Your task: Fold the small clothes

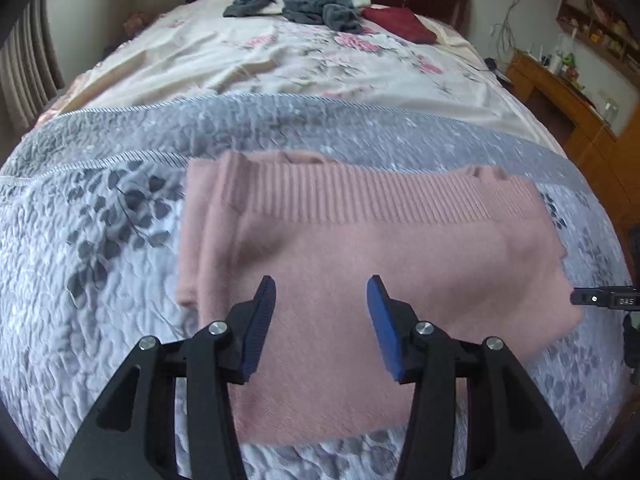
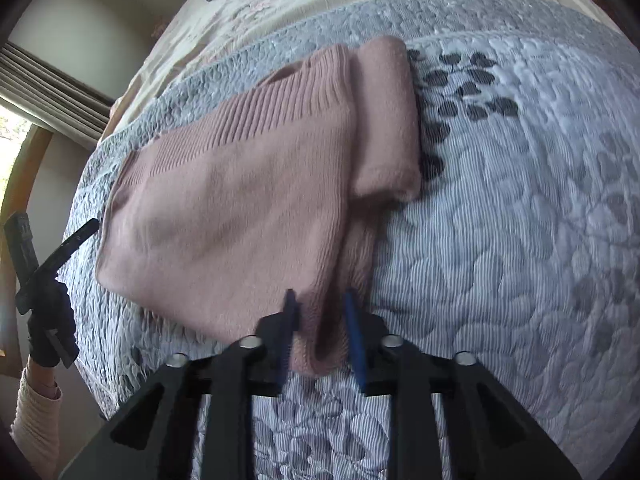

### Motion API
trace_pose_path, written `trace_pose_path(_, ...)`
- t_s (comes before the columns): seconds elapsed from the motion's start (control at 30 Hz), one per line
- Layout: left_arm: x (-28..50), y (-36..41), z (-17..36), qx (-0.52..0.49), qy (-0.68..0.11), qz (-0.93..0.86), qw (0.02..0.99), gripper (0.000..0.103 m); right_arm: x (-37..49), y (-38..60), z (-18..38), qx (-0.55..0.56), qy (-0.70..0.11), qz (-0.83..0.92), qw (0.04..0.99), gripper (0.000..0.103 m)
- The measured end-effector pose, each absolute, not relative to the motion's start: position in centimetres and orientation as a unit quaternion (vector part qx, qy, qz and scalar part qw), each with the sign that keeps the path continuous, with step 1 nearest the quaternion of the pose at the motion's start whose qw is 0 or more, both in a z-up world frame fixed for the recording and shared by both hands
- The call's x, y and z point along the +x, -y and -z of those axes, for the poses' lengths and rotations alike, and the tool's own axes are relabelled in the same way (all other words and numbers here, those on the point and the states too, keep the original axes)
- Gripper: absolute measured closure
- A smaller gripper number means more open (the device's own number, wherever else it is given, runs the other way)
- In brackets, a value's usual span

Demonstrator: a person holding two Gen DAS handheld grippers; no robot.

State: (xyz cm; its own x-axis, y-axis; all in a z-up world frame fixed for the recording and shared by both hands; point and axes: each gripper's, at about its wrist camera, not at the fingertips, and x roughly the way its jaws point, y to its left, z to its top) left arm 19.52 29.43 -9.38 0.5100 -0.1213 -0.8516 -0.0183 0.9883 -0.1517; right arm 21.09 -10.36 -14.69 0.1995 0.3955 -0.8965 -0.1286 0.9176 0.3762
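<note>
Bedroom scene: a bed [image 1: 100,264] covered by a grey-blue quilted spread with a dark leaf print, and beyond it a cream floral sheet [image 1: 248,60]. In the left wrist view, at 12 o'clock on the far sheet, lie a heap of grey clothes [image 1: 304,0] and, just beside it toward 1 o'clock, a dark red garment [image 1: 400,22]; a wooden desk [image 1: 560,92] with small items stands off the bed at 2 o'clock. The pink knit sweater [image 1: 360,248] lies folded flat on the quilt at the centre, its ribbed band along the far edge and a folded sleeve along the 9 o'clock side. The left gripper [image 1: 322,300] hovers above the near part of the sweater, its blue-padded fingers [image 1: 262,320] spread wide and holding nothing. In the right wrist view the right gripper [image 2: 319,312] sits at the sweater's near corner at 6 o'clock; its fingers [image 2: 354,336] stand partly closed on either side of a fold of pink knit, and whether they pinch it cannot be told. At 9 o'clock in that view a black-gloved hand [image 2: 50,320] with a pale sleeve holds the other gripper beside the sweater's edge
</note>
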Motion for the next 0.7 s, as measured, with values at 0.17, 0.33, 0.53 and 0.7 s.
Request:
trace_pose_path(0.17,18.7,-27.7,13.8,-0.065,-0.543,0.030,0.837,0.056,20.4,10.0,15.9,0.088,-0.613,-0.147,0.771,0.094)
trace_pose_path(0.33,18.4,-28.3,15.0,-0.080,-0.547,0.023,0.833,0.057,20.7,10.2,15.8,0.096,-0.618,-0.151,0.766,0.092)
trace_pose_path(0.53,19.2,-27.8,12.1,-0.100,-0.524,0.034,0.845,0.056,22.3,13.1,13.7,0.190,-0.581,-0.163,0.774,0.043)
trace_pose_path(0.7,21.4,-27.3,12.1,-0.118,-0.526,0.035,0.842,0.056,24.9,14.9,15.4,0.240,-0.585,-0.157,0.759,0.043)
